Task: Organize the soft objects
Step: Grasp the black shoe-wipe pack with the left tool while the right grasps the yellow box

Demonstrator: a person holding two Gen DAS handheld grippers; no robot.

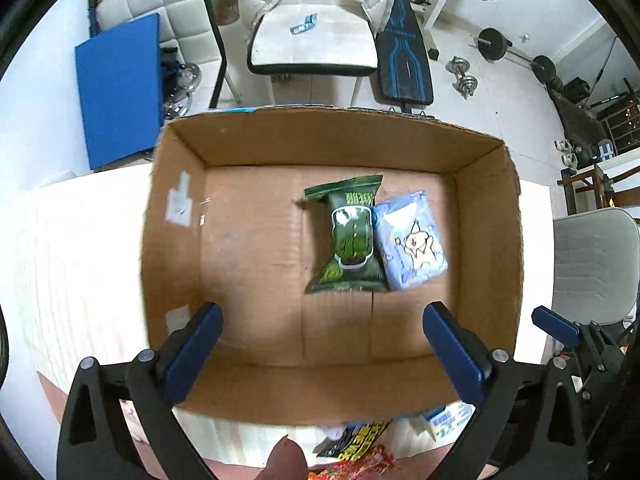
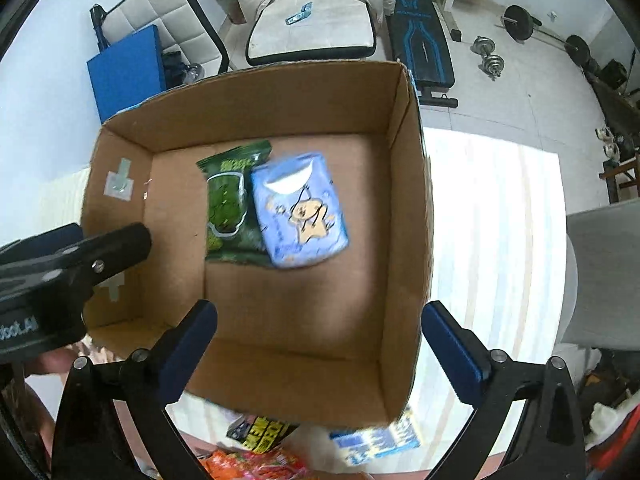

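Observation:
An open cardboard box (image 1: 180, 224) (image 2: 408, 216) sits on a white table. Inside lie a green snack packet (image 1: 348, 236) (image 2: 230, 204) and a light blue tissue pack (image 1: 412, 240) (image 2: 300, 212) side by side, touching. My left gripper (image 1: 322, 332) is open and empty above the box's near wall. My right gripper (image 2: 318, 332) is open and empty above the box's near right part. Its finger (image 1: 554, 324) shows at the right edge of the left wrist view. The left gripper's body (image 2: 72, 256) shows at the left of the right wrist view.
Loose packets lie in front of the box: a yellow-black one (image 2: 264, 434) (image 1: 360, 438), a red-orange one (image 2: 256, 464) (image 1: 360, 466) and a blue-white one (image 2: 376, 438) (image 1: 448, 420). A grey chair (image 1: 592, 264) stands right of the table. Chairs, a blue mat and weights lie beyond.

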